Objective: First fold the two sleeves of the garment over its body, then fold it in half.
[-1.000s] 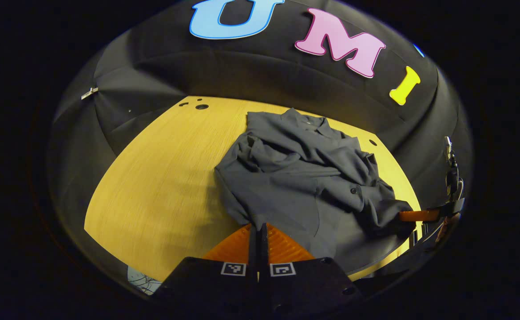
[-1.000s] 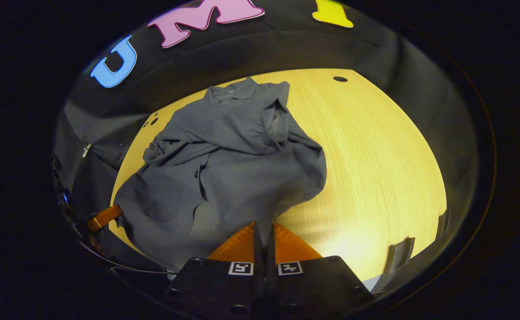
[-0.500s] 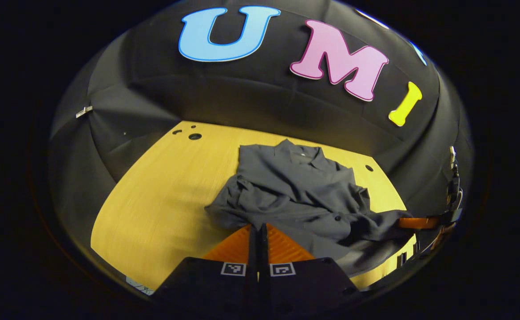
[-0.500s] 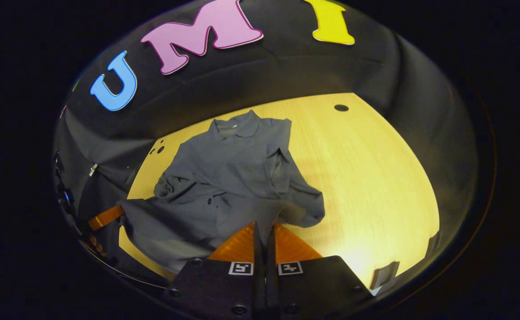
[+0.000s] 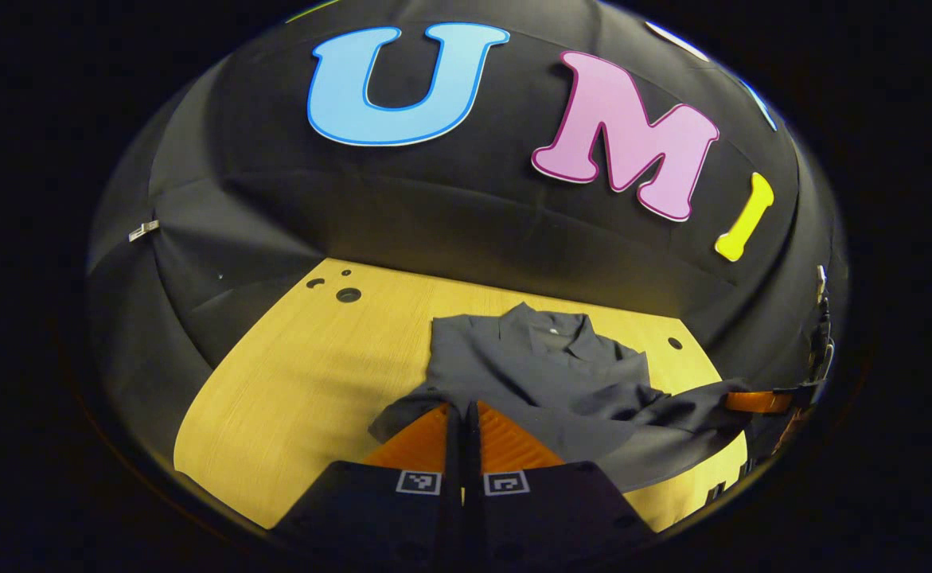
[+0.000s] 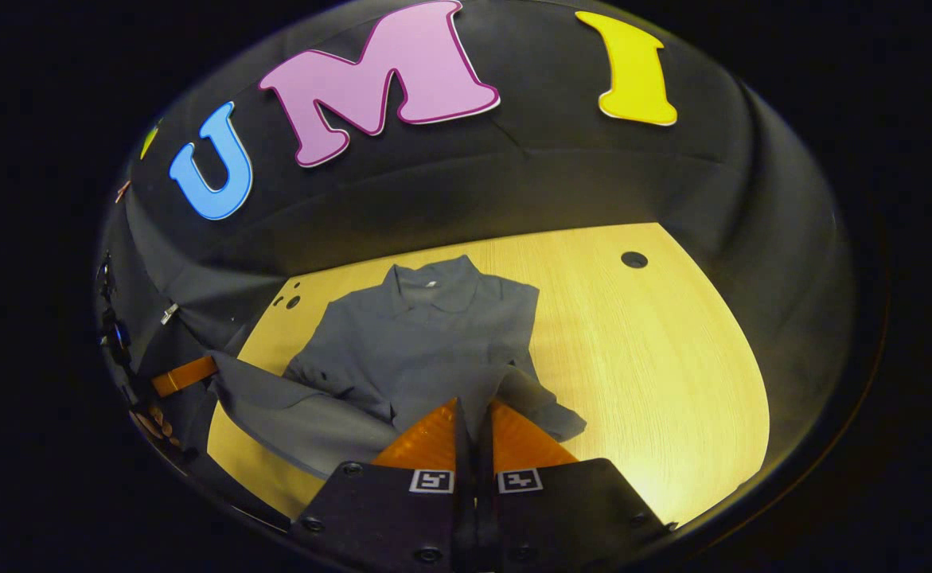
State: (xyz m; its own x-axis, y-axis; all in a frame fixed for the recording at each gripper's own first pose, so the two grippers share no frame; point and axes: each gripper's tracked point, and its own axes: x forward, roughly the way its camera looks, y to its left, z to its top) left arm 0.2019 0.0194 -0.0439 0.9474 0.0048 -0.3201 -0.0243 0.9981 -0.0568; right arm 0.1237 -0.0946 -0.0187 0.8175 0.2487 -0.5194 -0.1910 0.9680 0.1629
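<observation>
Since a second ago both grippers have pulled the shirt (image 5: 545, 374) toward the near edge of the desk (image 5: 290, 382), and its body now lies flatter, with the collar at the far side. I judge this is spreading before the sleeve folds, which are not yet done. The left gripper (image 5: 462, 414) and the right gripper (image 6: 473, 410) each have the jaws closed on the near hem, so the cloth stretches away from them.
</observation>
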